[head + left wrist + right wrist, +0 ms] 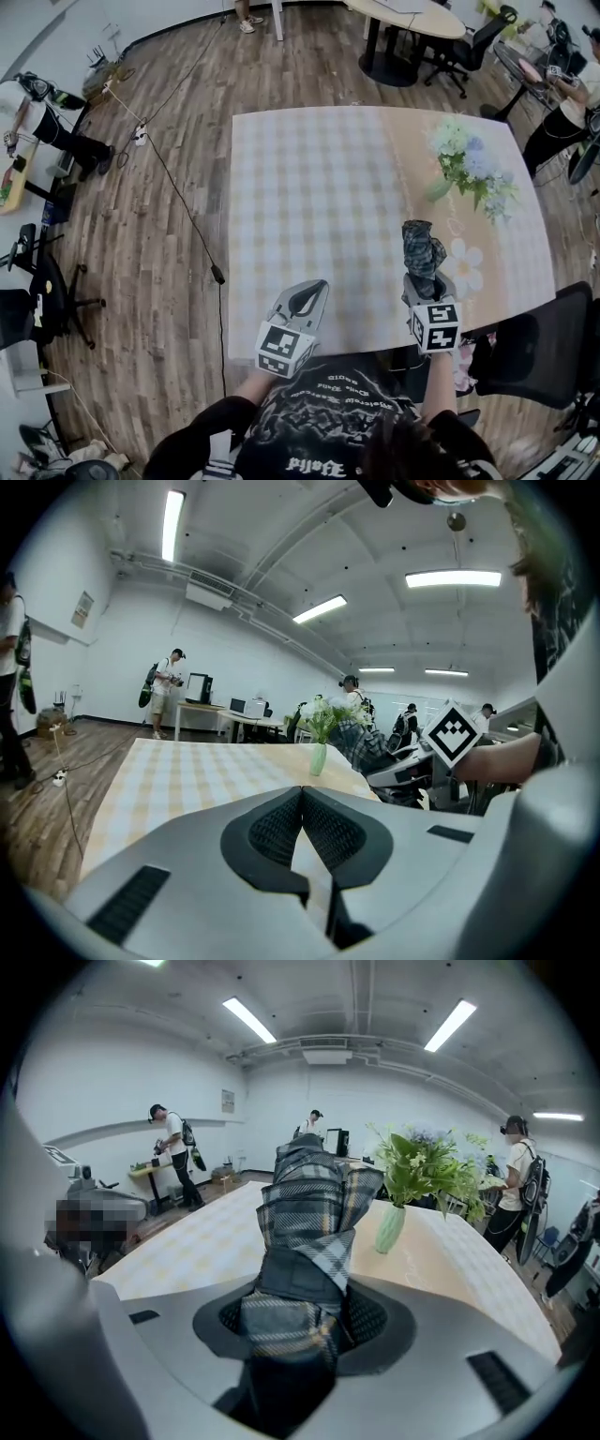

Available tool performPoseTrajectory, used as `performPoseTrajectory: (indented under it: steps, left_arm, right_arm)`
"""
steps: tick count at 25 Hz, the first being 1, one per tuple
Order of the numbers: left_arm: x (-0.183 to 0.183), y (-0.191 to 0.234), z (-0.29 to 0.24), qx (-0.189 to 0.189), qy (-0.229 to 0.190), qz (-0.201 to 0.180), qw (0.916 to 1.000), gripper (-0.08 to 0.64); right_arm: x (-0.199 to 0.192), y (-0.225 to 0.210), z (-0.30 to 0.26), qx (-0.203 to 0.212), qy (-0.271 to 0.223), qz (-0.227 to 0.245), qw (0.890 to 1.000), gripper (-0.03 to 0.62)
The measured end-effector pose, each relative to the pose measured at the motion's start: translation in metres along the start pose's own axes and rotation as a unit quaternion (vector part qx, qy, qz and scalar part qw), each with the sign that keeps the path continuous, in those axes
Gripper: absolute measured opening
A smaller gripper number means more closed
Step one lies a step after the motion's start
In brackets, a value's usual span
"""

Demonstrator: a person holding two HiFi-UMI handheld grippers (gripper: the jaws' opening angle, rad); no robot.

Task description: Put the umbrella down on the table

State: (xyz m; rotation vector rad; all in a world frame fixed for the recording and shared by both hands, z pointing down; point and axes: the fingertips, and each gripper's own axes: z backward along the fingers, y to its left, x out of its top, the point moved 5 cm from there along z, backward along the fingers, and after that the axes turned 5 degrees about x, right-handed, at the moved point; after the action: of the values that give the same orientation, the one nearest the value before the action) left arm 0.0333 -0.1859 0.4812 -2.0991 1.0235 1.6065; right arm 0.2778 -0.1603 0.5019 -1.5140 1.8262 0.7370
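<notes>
Nearest, the left claw (302, 302) is pinched together and empty at the table's (319, 178) near edge. The right claw (424, 281) clamps the folded plaid umbrella (422, 246) over that same edge. This looks like the carrying step; next, lower it flat onto the table and let go.

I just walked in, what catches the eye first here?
A folded plaid umbrella, clamped in the right gripper, sticks out over the near edge of the checked table. A vase of flowers stands toward the table's right side. The left gripper is shut and empty.
</notes>
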Motion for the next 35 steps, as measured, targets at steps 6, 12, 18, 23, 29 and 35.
performPoseTrajectory:
  steps: [6, 12, 18, 23, 29, 35]
  left_arm:
    - [0.013, 0.011, -0.008, 0.034, 0.002, 0.001, 0.9994, 0.020]
    - [0.028, -0.006, -0.028, 0.044, -0.003, -0.008, 0.9990, 0.020]
    - [0.026, -0.009, -0.030, 0.052, -0.010, -0.001, 0.9986, 0.020]
    - [0.018, 0.008, -0.019, 0.064, -0.006, -0.005, 0.9979, 0.020]
    - [0.015, 0.012, -0.022, 0.095, 0.004, 0.002, 0.9955, 0.020]
    - [0.016, -0.006, -0.043, 0.122, 0.012, 0.006, 0.9924, 0.020]
  right_arm:
    - [0.034, -0.031, -0.054, 0.038, 0.035, 0.038, 0.998, 0.198]
    - [0.048, -0.070, -0.089, 0.060, 0.066, 0.067, 0.994, 0.198]
    - [0.053, -0.077, -0.131, 0.085, 0.101, 0.088, 0.987, 0.198]
    - [0.052, -0.062, -0.166, 0.100, 0.139, 0.094, 0.981, 0.198]
    - [0.049, -0.068, -0.203, 0.112, 0.174, 0.085, 0.975, 0.198]
    - [0.031, -0.100, -0.217, 0.120, 0.213, 0.097, 0.965, 0.198]
